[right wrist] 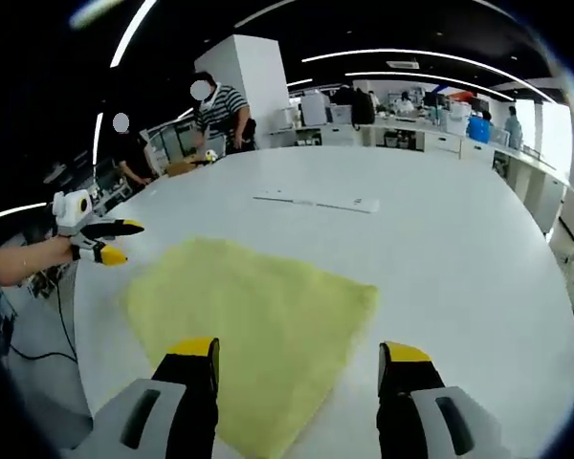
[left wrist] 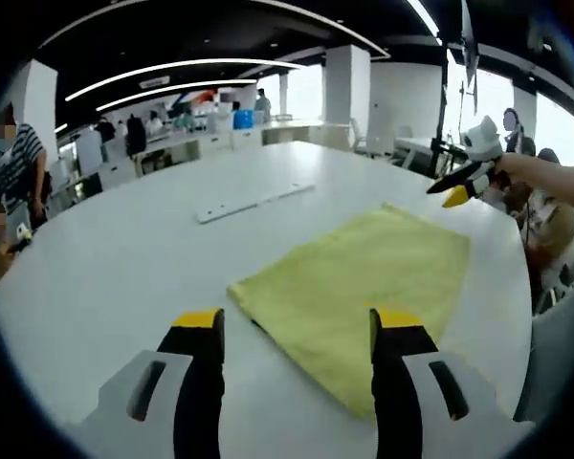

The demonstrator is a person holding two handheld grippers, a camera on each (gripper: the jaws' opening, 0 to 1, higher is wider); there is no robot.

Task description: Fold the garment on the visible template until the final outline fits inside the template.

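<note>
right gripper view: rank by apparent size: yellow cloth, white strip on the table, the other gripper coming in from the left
1. Yellow cloth, by far the largest.
2. White strip, long but thin.
3. Left gripper, near the table edge.

Strip and left gripper look close in area, and the strip lies farther away, so their order is unsure.

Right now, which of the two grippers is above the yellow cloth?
The right gripper: its open jaws hang over the flat yellow cloth on the white table. The left gripper straddles only its corner.

Garment (left wrist: 364, 277) lies on table (left wrist: 124, 258), strip (left wrist: 253, 202) beyond it.
</note>
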